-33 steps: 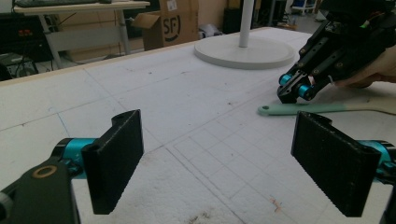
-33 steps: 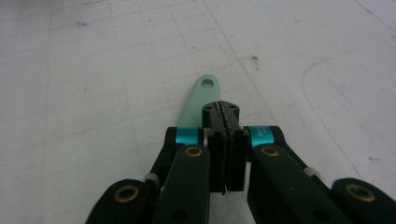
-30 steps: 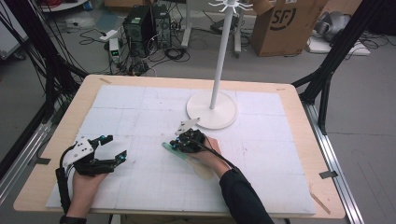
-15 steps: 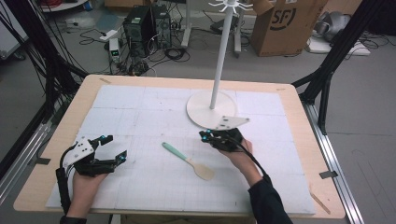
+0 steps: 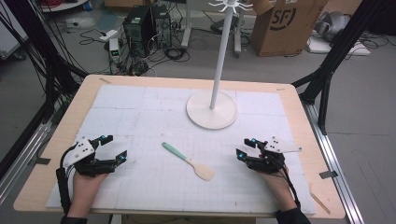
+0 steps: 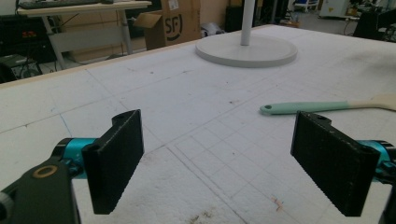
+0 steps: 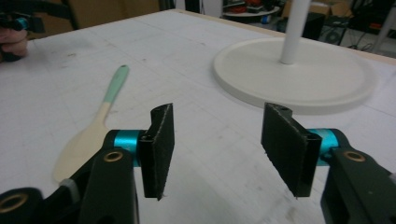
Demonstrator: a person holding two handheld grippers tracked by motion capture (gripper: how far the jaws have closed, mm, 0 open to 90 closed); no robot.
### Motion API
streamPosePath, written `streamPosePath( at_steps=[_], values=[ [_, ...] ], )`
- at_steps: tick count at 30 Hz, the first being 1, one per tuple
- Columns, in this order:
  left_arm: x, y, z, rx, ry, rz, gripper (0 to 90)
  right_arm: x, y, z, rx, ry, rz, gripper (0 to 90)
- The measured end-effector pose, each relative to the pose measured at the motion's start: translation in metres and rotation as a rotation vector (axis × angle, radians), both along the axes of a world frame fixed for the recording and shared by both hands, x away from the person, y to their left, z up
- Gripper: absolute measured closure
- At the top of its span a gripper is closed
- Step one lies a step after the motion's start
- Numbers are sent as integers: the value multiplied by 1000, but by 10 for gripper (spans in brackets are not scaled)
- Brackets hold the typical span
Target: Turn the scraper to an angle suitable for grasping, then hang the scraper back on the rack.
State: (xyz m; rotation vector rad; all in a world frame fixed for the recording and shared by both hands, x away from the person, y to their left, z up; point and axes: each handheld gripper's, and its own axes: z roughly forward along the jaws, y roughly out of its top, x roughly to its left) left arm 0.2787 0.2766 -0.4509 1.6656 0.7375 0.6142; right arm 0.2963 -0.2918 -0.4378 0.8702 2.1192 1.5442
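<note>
We find the table (image 5: pixel 56 140) carrying a white stand (image 5: pixel 212 109) at the back, its hooks bare. The spatula (image 5: pixel 187 160) lies flat mid-table, between the grippers and apart from both. The right gripper (image 5: pixel 246 150), jaws just opened, grasps nothing; the left gripper (image 5: pixel 113 148) is likewise spread and empty. We judge the spatula set down; any hanging remains undone.

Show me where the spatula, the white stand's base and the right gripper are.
spatula (image 5: pixel 187 160): high view, on the neck where green handle meets wooden blade.
white stand's base (image 5: pixel 201 114): high view, on its round plate, left of the pole.
right gripper (image 5: pixel 243 149): high view, midway between its fingertips.
</note>
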Motion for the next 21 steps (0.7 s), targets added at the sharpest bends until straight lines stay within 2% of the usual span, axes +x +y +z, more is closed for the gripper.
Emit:
streamPosePath(
  at_steps=[3,9,15,17,18,19,21],
  values=[
    [0,0,0,1,-1,0,175,-2,-8,-1,7,-20,-27,346],
    [0,0,0,0,1,-1,175,-2,-20,-5,20,-24,-86,248],
    [0,1,0,-1,2,-2,175,-2,-20,-3,9,-45,-92,255],
    [1,1,0,-7,5,0,175,-2,-21,-1,21,-57,-102,251],
    [1,1,0,-8,6,-3,175,-2,-24,2,52,-62,-110,250],
    [1,2,0,-8,7,-5,175,-2,-24,2,52,-62,-110,250],
    [0,1,0,-6,5,-3,175,-2,-26,3,88,-50,-116,239]
  ],
)
